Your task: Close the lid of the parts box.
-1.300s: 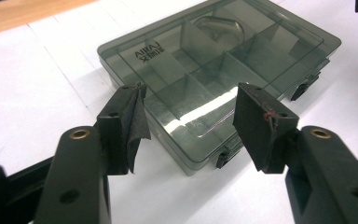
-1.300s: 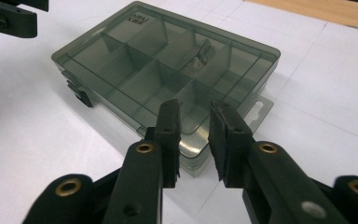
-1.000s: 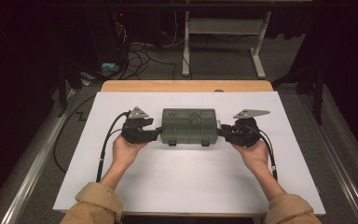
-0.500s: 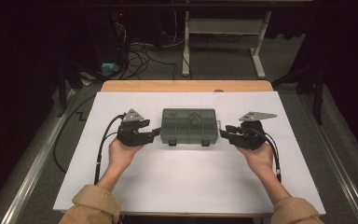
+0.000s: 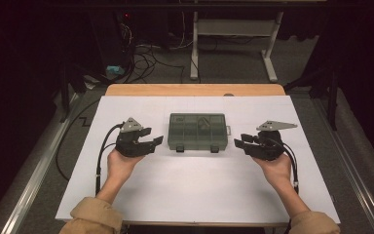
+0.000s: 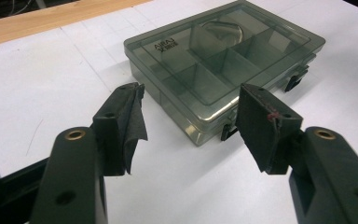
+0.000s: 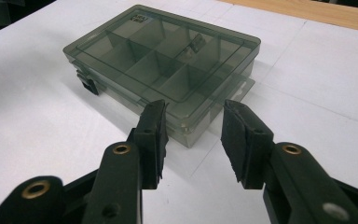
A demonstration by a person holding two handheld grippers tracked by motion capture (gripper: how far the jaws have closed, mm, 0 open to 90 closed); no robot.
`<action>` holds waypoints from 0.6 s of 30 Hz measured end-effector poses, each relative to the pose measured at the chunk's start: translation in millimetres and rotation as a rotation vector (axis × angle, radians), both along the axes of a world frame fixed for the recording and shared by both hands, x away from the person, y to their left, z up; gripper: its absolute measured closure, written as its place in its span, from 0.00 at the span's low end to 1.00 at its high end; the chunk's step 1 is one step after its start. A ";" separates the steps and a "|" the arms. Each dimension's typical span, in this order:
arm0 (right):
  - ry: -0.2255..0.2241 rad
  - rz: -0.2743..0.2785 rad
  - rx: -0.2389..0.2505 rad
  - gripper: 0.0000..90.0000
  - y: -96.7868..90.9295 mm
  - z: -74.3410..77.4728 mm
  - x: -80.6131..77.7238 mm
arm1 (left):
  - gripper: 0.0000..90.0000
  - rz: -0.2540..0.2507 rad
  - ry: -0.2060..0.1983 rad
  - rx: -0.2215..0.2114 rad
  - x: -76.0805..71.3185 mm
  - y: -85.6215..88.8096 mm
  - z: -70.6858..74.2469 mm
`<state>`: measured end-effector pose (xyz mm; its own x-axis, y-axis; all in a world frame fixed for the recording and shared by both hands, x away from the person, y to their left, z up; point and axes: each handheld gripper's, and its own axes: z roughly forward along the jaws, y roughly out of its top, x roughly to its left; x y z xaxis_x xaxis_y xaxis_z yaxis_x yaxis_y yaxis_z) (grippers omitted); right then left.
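A smoky grey-green compartment box point(image 5: 197, 131) with its clear lid down lies on the white sheet, two dark latches on its near side. One compartment holds a small pale item point(image 6: 221, 32). My left gripper point(image 5: 156, 141) hovers just left of the box, open, jaws wide and bare; its own view looks past them point(image 6: 191, 100) at the box's corner point(image 6: 223, 56). My right gripper point(image 5: 238, 143) sits a short gap right of the box. Its jaws have just been opening and stand open point(image 7: 193, 112) with nothing between them, the box point(image 7: 163, 51) beyond.
A white sheet point(image 5: 195, 190) covers the table, with a bare wooden strip point(image 5: 195, 89) at the far edge. Beyond it stand a white desk frame point(image 5: 233, 34) and floor cables point(image 5: 146, 53). Black cables trail from both grippers toward the person.
Both grippers have drawn outward from the ends of the box, leaving gaps on each side. The box stays in place on the sheet.
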<state>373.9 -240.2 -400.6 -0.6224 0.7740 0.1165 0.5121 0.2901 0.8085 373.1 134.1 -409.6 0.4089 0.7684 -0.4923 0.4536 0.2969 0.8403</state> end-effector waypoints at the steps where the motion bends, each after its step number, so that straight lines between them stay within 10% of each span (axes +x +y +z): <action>1: 0.003 -0.001 0.002 0.67 -0.8 0.0 -1.0 | 0.46 0.002 -0.001 -0.002 -1.0 0.9 -0.1; 18: -0.010 0.000 0.019 0.65 -10.5 -1.0 -12.8 | 0.46 -0.001 -0.022 -0.025 -14.3 10.4 1.7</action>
